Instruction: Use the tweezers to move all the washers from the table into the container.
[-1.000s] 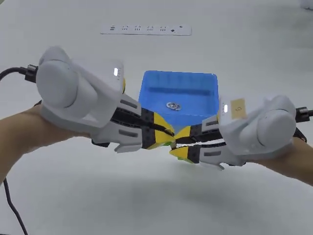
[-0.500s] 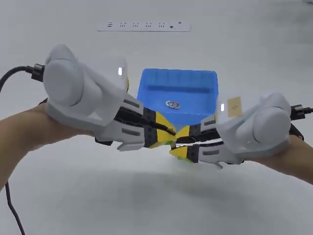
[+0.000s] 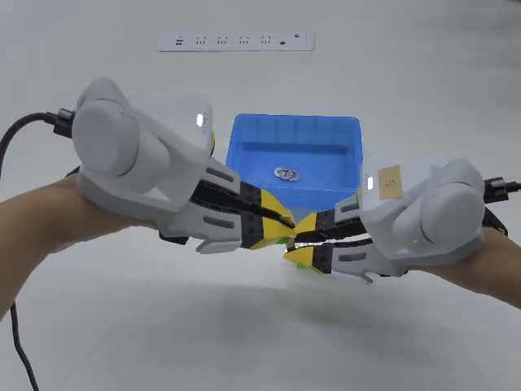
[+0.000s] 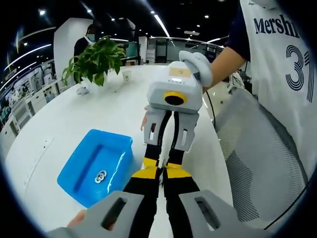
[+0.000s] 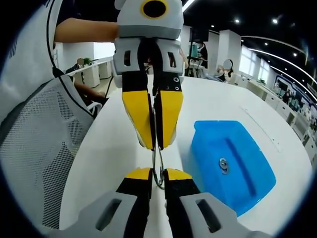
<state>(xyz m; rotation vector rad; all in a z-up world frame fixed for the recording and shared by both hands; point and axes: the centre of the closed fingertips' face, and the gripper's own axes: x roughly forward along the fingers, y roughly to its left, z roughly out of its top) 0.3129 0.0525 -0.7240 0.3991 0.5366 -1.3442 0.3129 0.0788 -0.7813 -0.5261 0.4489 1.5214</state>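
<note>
Tweezers pinched between two grippers, tip to tip

Left gripper (image 3: pixel 281 220) and right gripper (image 3: pixel 298 245) both clamp the thin steel tweezers (image 5: pixel 155 161). These look light, springy and slippery, so grip mid-leg. Two washers (image 3: pixel 286 173) lie in the blue container (image 3: pixel 297 130) just beyond.

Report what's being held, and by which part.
The tweezers: left gripper pinches the arms, right gripper seems to pinch the looped end.
</note>
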